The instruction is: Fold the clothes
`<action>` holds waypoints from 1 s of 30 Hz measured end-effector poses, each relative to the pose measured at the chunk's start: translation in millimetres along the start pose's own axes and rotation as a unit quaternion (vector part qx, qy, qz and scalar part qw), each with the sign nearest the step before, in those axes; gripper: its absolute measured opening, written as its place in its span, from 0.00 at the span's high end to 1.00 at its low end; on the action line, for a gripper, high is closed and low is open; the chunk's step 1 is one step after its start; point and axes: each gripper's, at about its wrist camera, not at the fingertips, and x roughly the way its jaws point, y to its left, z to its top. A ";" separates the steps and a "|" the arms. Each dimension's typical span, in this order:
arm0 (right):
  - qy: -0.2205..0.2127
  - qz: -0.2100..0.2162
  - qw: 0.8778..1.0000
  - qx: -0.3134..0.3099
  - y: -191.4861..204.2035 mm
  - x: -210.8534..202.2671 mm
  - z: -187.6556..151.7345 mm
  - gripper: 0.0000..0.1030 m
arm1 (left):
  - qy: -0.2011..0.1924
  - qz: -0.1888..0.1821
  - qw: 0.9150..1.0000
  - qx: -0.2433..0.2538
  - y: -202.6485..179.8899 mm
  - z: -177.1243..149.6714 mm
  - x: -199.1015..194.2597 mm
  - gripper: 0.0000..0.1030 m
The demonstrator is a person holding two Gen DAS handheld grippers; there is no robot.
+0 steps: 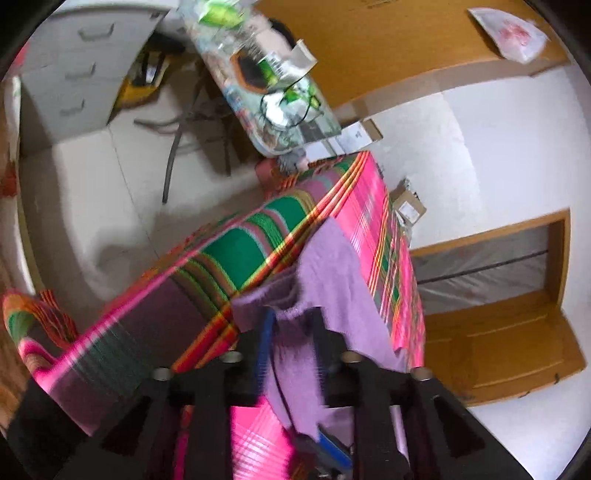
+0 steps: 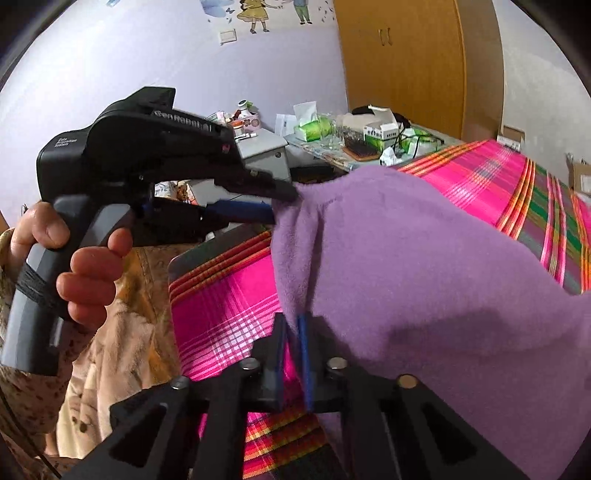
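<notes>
Right wrist view had the right gripper (image 2: 293,325) right up front, its blue-padded fingers (image 2: 304,354) squeezed nearly together on a fold of the purple fleece garment (image 2: 424,277), so pinched tight with only cloth in the gap. Off to the side in that same view the left gripper (image 2: 284,205) was clamped on another edge of the fleece, fingers basically closed on it, with a person's hand (image 2: 74,266) wrapped around its grey handle and a patterned sleeve (image 2: 22,398) below. The fleece was lifted and bunched between the two grippers, draping down over the bed's pink, green and orange plaid cover (image 2: 229,314). Left wrist view was pretty blurry, but the left gripper's fingers (image 1: 264,343) had the purple fabric gathered between them, gap narrow, and the rest of the garment trailed onto the plaid cover. Further back sat a cluttered table (image 2: 325,155) with a green tissue pack (image 2: 312,129), a white tissue sticking out of it, a small white carton (image 2: 382,130), a dark tray-looking thing I couldn't make out the contents of, and a black cable (image 2: 421,142). Next to it was a grey drawer unit (image 2: 264,157) with a floral vase (image 2: 247,118) on top. Farthest back: a tall wooden wardrobe (image 2: 406,66) and a lilac wall with cartoon stickers (image 2: 258,14).
</notes>
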 end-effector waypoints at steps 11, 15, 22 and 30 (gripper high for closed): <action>0.016 0.014 1.000 0.004 -2.4 11.6 4.3 0.97 | -0.019 0.021 1.000 0.011 10.1 3.3 -5.1 0.87; 0.026 0.020 0.999 -0.010 2.7 15.4 4.2 0.90 | -0.012 0.020 1.000 0.003 12.3 3.4 -3.7 0.86; -0.013 0.004 0.999 -0.048 6.2 -14.7 9.2 0.88 | -0.006 0.029 1.000 -0.002 14.2 4.4 -6.4 0.82; -0.047 -0.117 0.990 0.059 -84.3 -55.8 22.1 0.87 | -0.012 0.040 0.998 0.048 -15.9 20.9 -4.7 0.82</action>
